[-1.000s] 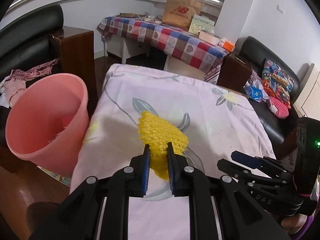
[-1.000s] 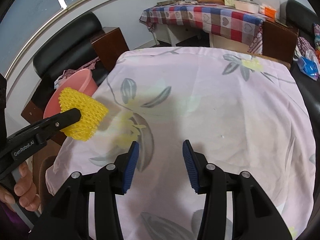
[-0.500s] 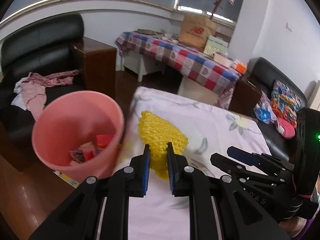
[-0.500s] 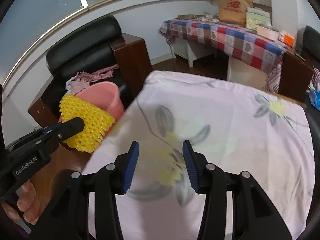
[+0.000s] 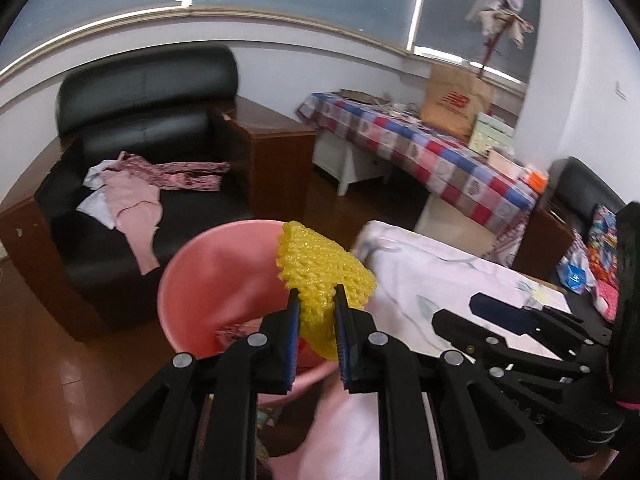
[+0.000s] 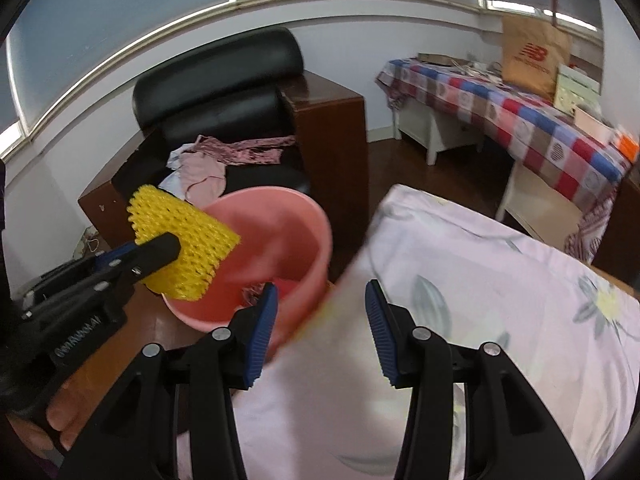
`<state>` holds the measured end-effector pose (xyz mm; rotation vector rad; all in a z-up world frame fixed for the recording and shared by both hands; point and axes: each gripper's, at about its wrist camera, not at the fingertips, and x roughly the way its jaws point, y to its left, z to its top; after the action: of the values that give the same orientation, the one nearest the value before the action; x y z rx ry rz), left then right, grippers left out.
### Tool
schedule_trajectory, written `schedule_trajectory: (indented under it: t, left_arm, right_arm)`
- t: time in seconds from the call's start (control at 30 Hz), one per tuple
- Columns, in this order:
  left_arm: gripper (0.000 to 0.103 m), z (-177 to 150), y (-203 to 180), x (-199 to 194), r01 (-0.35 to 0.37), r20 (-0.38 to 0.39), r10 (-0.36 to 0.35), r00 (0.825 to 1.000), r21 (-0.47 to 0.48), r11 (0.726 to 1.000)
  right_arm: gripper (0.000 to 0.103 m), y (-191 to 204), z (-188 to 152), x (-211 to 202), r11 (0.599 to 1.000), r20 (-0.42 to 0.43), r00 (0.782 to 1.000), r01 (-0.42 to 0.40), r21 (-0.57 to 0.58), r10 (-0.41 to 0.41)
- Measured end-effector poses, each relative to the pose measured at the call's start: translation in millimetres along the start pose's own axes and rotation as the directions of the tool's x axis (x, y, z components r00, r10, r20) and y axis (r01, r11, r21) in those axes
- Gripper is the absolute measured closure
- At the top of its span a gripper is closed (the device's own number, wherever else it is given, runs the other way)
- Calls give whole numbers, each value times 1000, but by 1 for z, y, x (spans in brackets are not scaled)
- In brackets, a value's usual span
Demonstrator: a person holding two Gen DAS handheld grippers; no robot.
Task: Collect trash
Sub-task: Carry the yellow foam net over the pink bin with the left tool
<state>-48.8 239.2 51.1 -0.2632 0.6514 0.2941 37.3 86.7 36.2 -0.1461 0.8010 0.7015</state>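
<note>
The left hand-held gripper (image 5: pixel 316 320) is closed tight on a yellow foam net (image 5: pixel 324 272), its blue-padded fingers (image 5: pixel 294 336) pinching the lower part of the bumpy mesh so the rest fans out above them. In the right wrist view the same left hand-held gripper (image 6: pixel 160 248) comes in from the left with the yellow foam net (image 6: pixel 188 248) held in the air over the near-left rim of a pink bucket (image 6: pixel 296 232). The net hangs above the rim, partly over the opening; whether it touches the rim cannot be told. Some crumpled scraps (image 6: pixel 256 292) lie at the bottom of the bucket.

The right hand-held gripper (image 6: pixel 320 332) is wide open with nothing between its fingers, hovering over the edge of the counter (image 6: pixel 480 280), which is covered by a pale cloth with a flower print. The pink bucket (image 5: pixel 216 272) stands on the wooden floor (image 5: pixel 60 380) just beside that edge. Behind it is a black armchair (image 5: pixel 160 120) with pink clothes (image 5: pixel 132 196) lying on the seat, and further back a checked tablecloth (image 5: pixel 420 156) carrying a brown paper bag (image 5: pixel 456 104).
</note>
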Motion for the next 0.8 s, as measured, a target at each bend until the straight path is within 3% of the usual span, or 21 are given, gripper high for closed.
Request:
schedule_trajectory:
  t: [0.37, 0.8]
  left_arm:
    - [88, -3, 50, 30, -103, -42, 102, 994, -40, 994]
    - [87, -16, 75, 61, -132, -106, 124, 987, -66, 989]
  right_arm:
    - [57, 42, 21, 41, 998, -39, 999, -38, -45, 36]
    - [57, 61, 21, 72, 998, -88, 996, -38, -56, 33]
